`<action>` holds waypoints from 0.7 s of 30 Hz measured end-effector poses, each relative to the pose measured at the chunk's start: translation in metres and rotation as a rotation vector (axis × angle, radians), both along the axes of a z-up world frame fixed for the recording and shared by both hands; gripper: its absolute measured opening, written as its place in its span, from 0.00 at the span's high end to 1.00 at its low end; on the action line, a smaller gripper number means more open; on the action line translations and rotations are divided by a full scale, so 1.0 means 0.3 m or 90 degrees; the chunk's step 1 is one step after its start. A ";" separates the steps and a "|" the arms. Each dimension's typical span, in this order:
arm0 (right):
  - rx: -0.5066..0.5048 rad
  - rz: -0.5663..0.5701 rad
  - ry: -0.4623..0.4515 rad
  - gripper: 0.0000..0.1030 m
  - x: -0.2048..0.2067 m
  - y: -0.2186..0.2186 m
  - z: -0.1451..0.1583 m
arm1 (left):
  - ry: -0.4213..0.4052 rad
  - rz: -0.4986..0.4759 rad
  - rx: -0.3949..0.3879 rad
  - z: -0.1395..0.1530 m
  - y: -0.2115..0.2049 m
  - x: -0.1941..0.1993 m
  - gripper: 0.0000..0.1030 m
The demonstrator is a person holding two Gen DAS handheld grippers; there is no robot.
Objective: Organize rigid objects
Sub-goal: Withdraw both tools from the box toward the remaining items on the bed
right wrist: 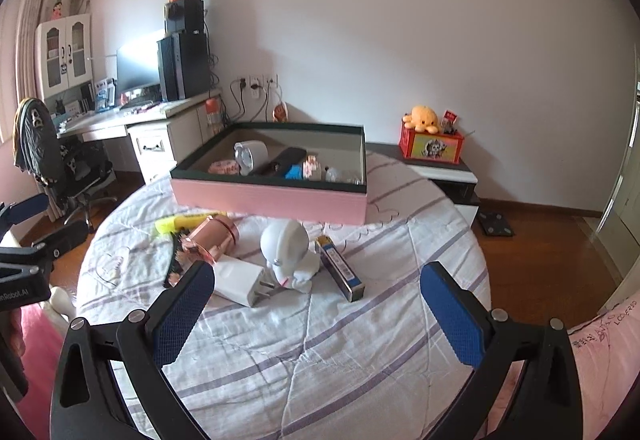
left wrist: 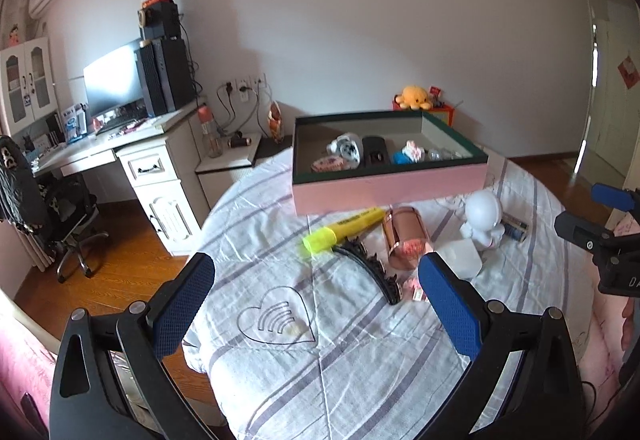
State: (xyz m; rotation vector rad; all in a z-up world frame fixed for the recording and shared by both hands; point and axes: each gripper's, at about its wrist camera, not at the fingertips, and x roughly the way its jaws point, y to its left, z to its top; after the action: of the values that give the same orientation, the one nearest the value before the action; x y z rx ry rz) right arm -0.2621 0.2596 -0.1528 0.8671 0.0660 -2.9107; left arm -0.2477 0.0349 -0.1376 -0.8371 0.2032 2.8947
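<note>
Blue-padded, both tongs hover above the near edge of the bed (right wrist: 360, 360), spread wide with nothing between the pads; the left tongs (left wrist: 316, 304) sit over the quilt's stitched heart (left wrist: 276, 320), the right tongs (right wrist: 316, 304) over bare striped quilt. Each shows at the side of the other's view. On the left tool's body, seen from the right wrist, part of a word reads "nRobot.AI".

Loose things lie mid-bed in front of the pink box (right wrist: 272, 195), which stands toward the far edge and already holds several small items. A yellow highlighter (left wrist: 344, 230) lies slantwise, its cap toward the near-left. Black hair clip (left wrist: 370, 272) runs from the highlighter's cap toward the near-right. Rose-gold cylinder (left wrist: 404, 236) lies on its side, open mouth facing the near edge. White figurine (right wrist: 286, 252) has tipped over beside a white plug charger (right wrist: 240, 280), prongs pointing right. A slim blue-labelled box (right wrist: 340, 268) lies lengthwise, far to near; its print is too small to read
</note>
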 end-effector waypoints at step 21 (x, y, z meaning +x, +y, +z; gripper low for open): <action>-0.005 0.001 -0.079 0.00 -0.180 0.042 -0.161 | -0.185 0.010 -0.002 -0.267 0.087 -0.302 0.00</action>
State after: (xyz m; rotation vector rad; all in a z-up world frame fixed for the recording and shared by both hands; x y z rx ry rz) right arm -0.3161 0.2721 -0.2011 1.0431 0.0442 -2.8465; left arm -0.3383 0.0609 -0.2176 -1.2485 0.1719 2.7420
